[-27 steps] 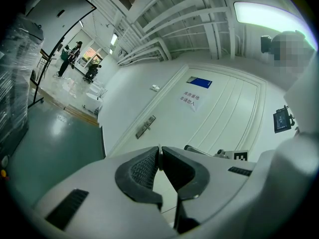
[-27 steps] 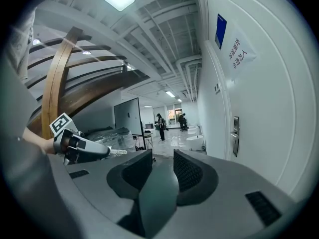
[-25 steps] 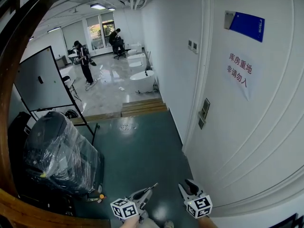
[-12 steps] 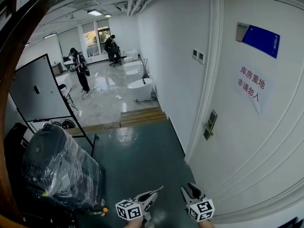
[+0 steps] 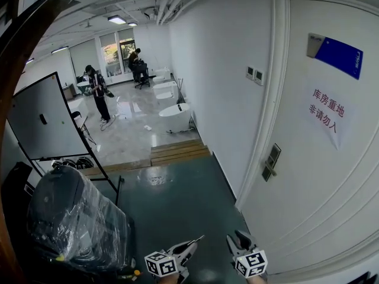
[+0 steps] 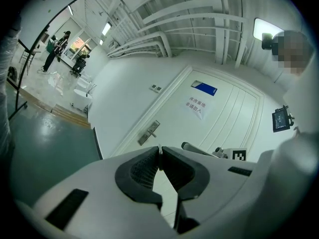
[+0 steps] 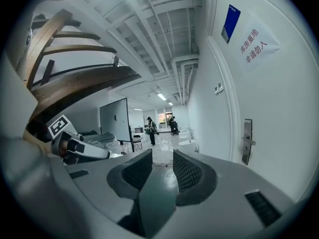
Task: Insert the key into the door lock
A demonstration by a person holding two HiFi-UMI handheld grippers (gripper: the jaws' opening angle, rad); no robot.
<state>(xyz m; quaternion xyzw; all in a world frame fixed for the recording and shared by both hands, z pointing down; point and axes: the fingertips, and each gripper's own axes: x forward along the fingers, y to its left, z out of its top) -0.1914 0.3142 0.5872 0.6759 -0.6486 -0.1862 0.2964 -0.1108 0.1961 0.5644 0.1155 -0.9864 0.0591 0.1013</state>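
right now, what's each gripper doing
left gripper: closed, holding the key
right gripper: open, holding nothing

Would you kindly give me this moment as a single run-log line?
left gripper: jaws shut on key | right gripper: jaws open, empty | door lock: ahead, key not yet inserted

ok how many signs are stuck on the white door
2: a blue plate high on the door, and a white paper notice with red characters just below it. The door's edge is cropped, so more may be hidden.
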